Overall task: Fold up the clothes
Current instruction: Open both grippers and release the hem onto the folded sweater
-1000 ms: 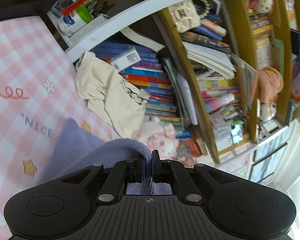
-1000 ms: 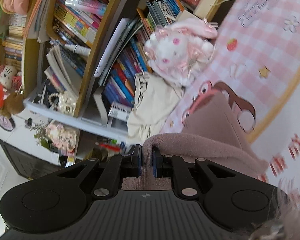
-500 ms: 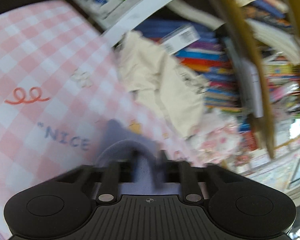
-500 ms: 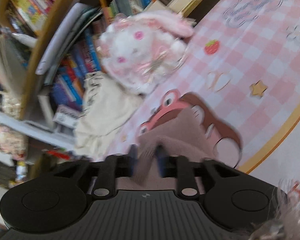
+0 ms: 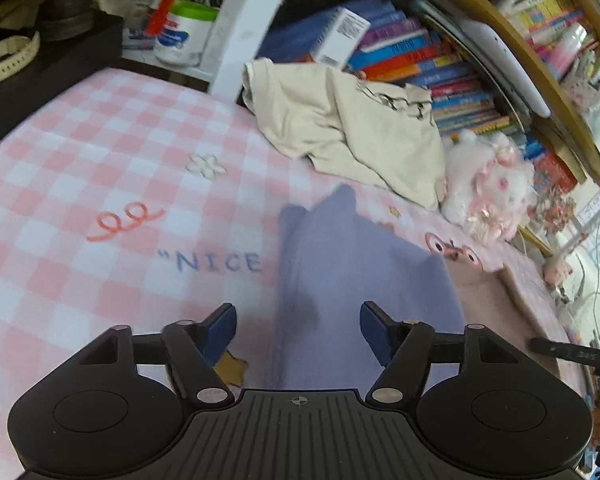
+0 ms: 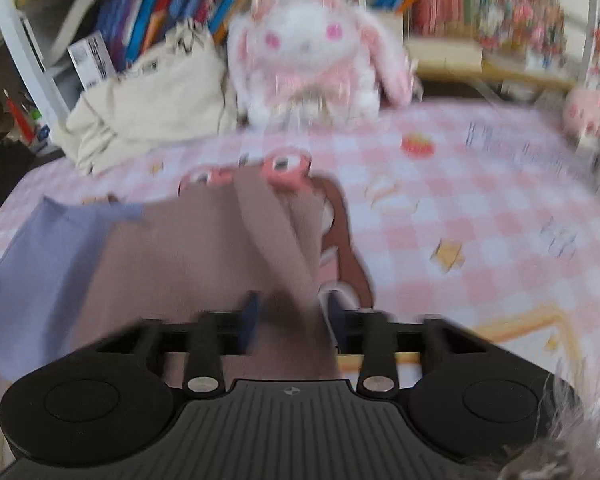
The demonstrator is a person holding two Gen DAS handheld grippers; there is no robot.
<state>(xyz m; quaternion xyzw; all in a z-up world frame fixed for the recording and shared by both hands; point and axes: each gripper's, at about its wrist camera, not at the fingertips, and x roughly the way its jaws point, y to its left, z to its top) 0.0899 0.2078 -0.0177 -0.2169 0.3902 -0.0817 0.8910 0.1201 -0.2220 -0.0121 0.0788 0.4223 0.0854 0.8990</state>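
Clothes being folded, a lilac cloth (image 5: 364, 280) and a brown cloth (image 6: 204, 256), lie flat at lower centre, released; both grippers' fingers stand apart but closing, so regripping edges seems next.

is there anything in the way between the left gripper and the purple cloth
Nothing visible stands between them. The purple cloth lies flat on the checked blanket, right under the left gripper, whose jaws are closing with only cloth between them. The cream garment and plush bunny sit farther back.
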